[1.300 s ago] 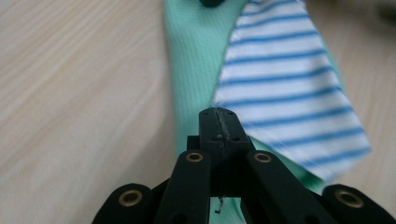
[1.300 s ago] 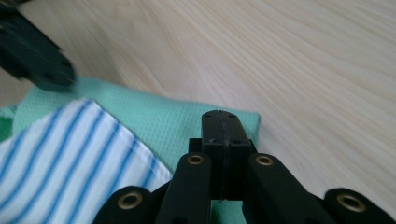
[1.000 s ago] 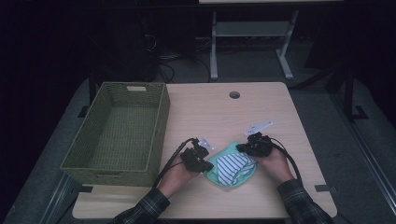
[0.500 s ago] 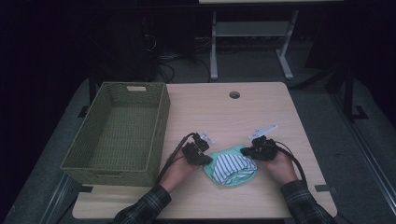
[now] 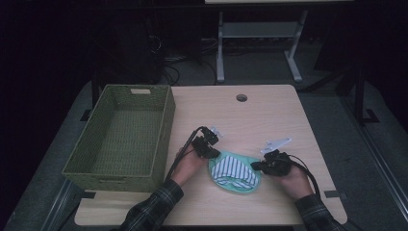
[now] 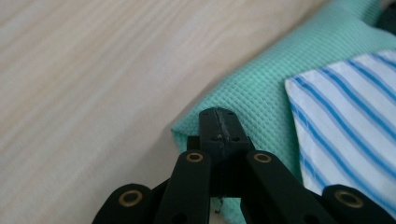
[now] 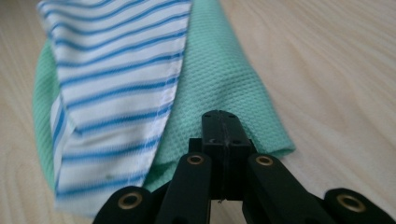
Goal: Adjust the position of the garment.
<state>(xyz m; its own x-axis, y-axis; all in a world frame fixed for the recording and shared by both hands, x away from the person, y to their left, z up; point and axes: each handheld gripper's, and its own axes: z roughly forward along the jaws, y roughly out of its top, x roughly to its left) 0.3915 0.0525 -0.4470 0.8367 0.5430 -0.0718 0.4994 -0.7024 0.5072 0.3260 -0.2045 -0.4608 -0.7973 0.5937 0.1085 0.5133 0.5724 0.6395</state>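
Green cloth (image 5: 234, 179): mint-green waffle-weave fabric, lying bunched and folded on the light wooden tabletop, in the near half, to the right of the basket.
Fold state: edges rolled over at both ends (image 6: 252, 88) (image 7: 224, 79), forming a rounded bundle.
Striped cloth (image 5: 233, 169): white with blue stripes, hemmed edge visible, lying on top of the green cloth and partly wrapped by it (image 7: 116, 74).
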